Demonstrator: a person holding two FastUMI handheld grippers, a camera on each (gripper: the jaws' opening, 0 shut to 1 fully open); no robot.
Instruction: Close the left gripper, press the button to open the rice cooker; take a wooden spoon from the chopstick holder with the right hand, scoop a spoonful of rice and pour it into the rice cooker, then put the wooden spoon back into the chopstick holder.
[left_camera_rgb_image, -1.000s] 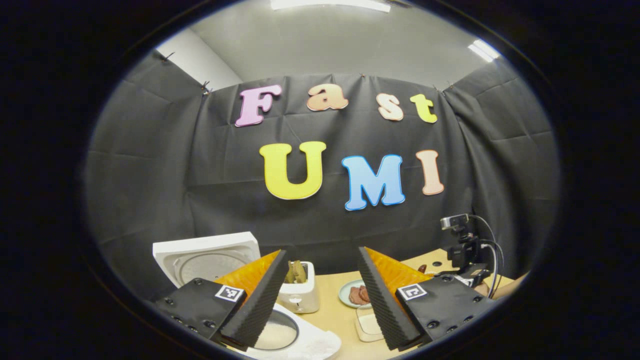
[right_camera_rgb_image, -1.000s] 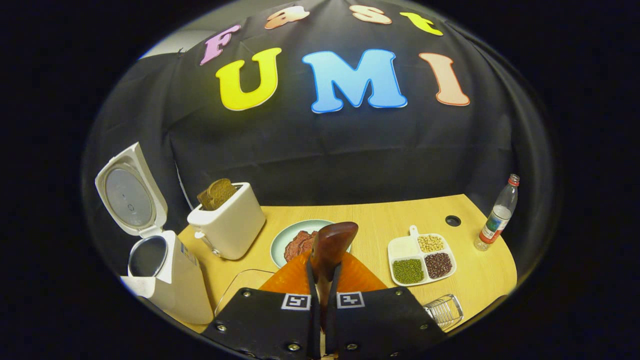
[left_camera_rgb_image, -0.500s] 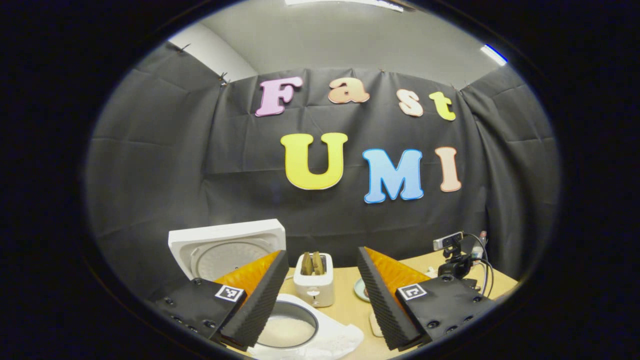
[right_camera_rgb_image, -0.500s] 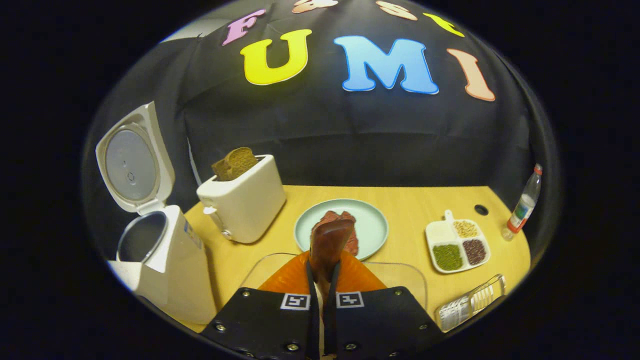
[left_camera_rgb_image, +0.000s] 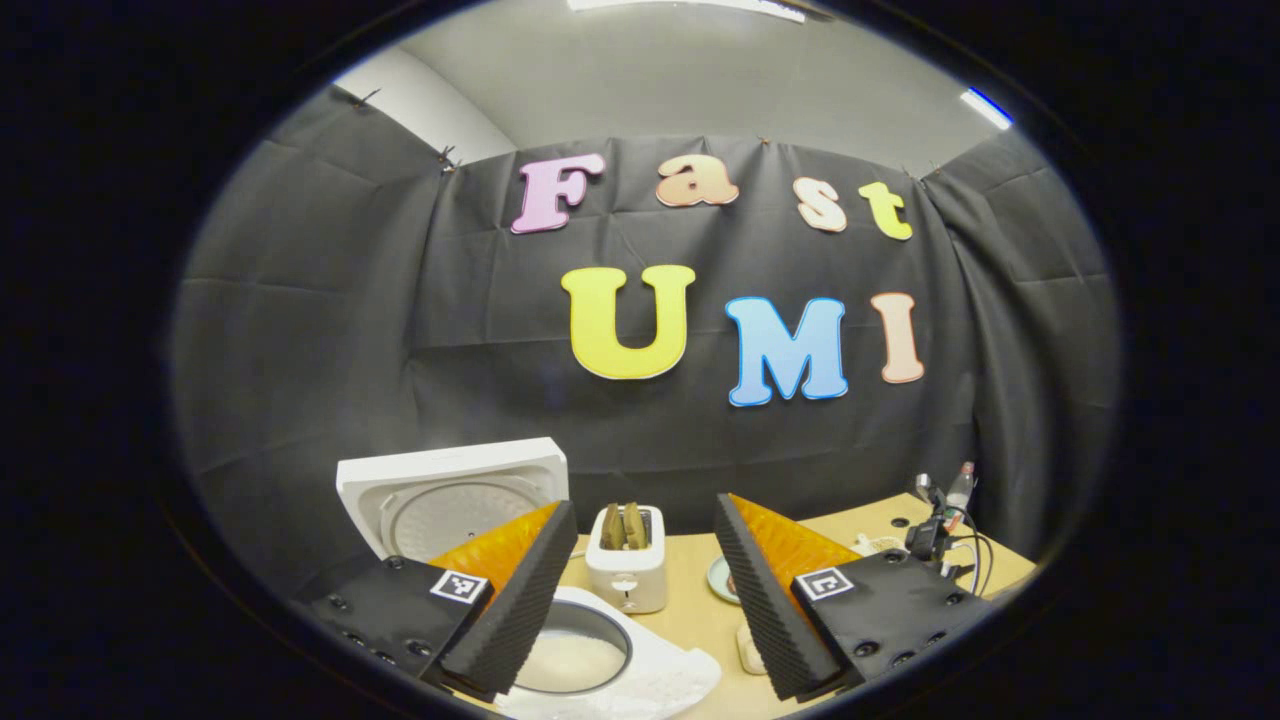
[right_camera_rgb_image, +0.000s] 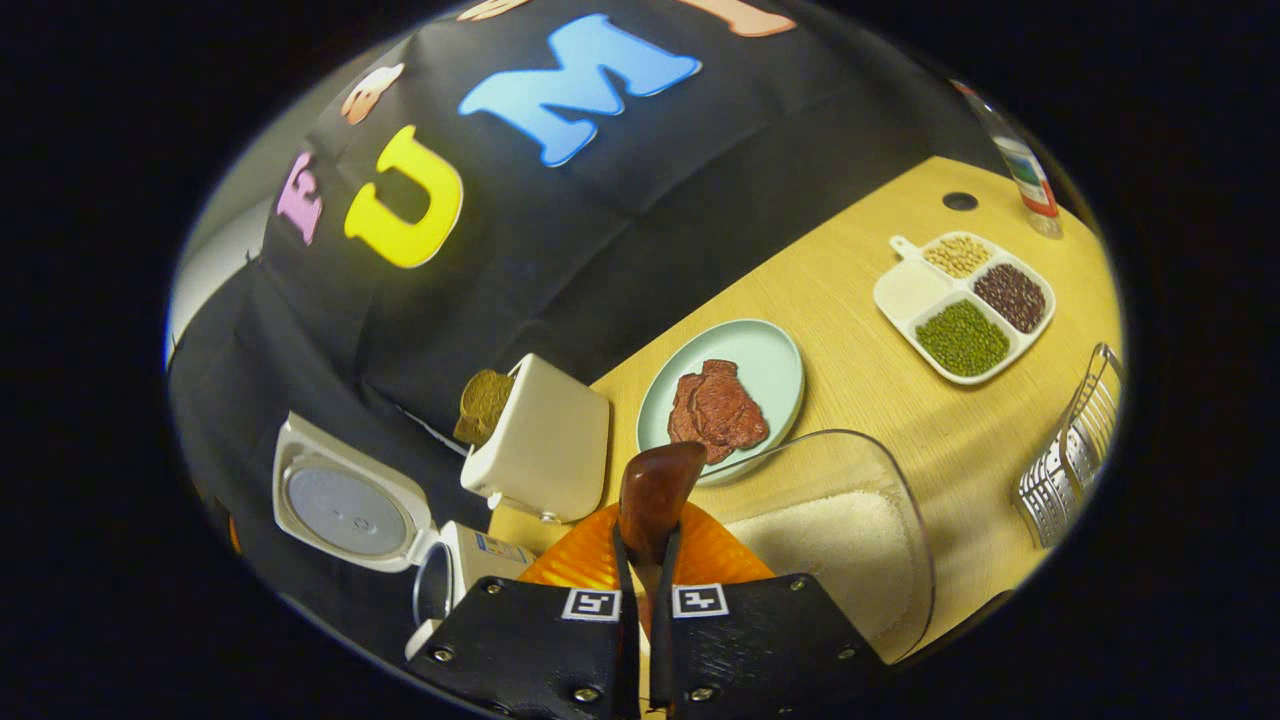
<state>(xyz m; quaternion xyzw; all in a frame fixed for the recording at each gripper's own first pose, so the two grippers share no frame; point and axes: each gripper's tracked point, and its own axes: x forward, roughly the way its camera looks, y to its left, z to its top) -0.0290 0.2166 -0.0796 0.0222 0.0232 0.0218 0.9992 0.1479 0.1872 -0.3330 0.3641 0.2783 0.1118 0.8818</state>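
Wooden spoon, dark reddish-brown and glossy, is clamped by its handle between the closed fingers of my right gripper, tilted above the clear rice container at the desk's near edge, apparently for scooping. My left gripper hangs wide apart, holding nothing, over the rice cooker, whose lid stands raised.

Bare table lies between plate, rice container and divided dish.
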